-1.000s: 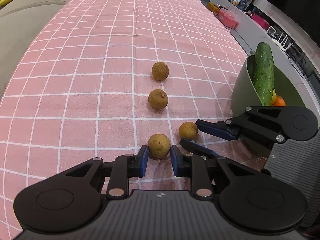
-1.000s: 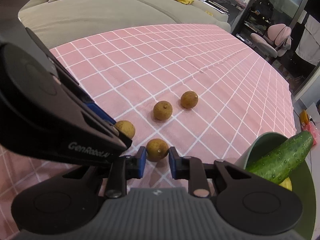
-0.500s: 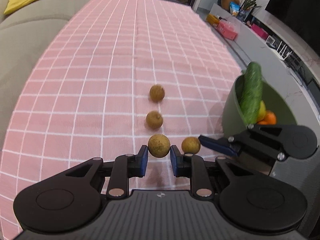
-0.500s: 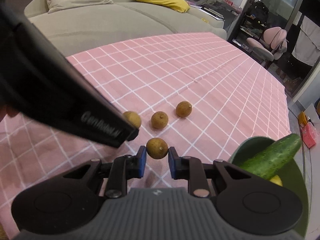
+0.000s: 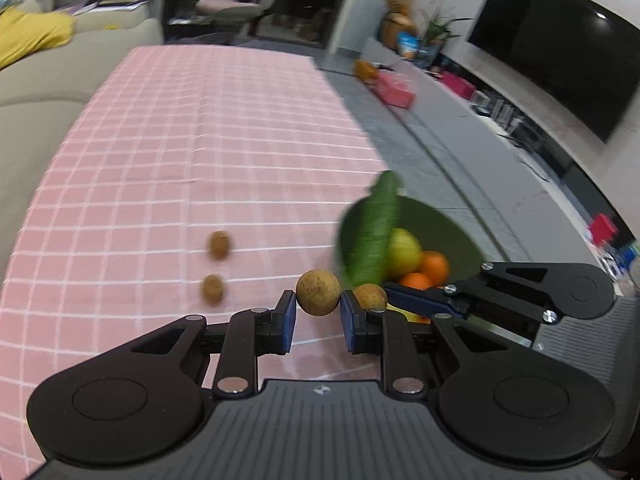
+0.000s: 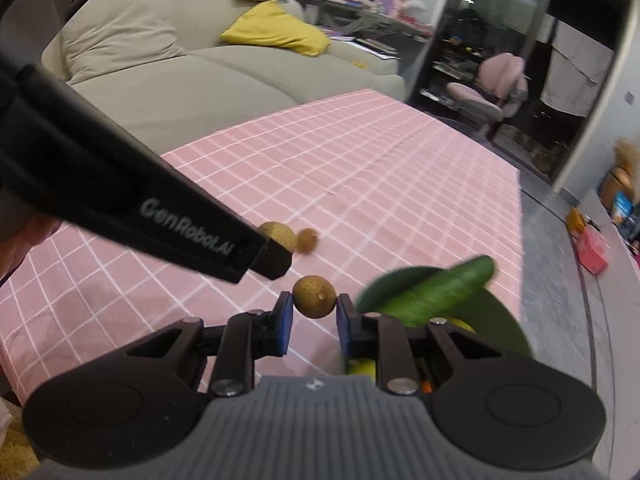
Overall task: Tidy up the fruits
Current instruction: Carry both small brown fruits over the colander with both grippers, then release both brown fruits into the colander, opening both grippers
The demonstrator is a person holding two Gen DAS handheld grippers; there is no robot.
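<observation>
Nearest, the left gripper (image 5: 318, 312) pinches one brown longan (image 5: 318, 293) and the right gripper (image 6: 314, 314) clamps another longan (image 6: 314, 296), both above the pink checked cloth (image 5: 160, 184), two loose longans (image 5: 218, 245) left, the green fruit bowl (image 5: 448, 232) right.

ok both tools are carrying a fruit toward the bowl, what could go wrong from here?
1. Each small round brown fruit, in the left tool and the right tool, is pinched only at the pad tips, so either could roll out mid-carry.
2. The long green cucumber leans across the green bowl, already holding oranges, so a dropped fruit may bounce off.
3. The tools sit close together and could collide over the bowl.
</observation>
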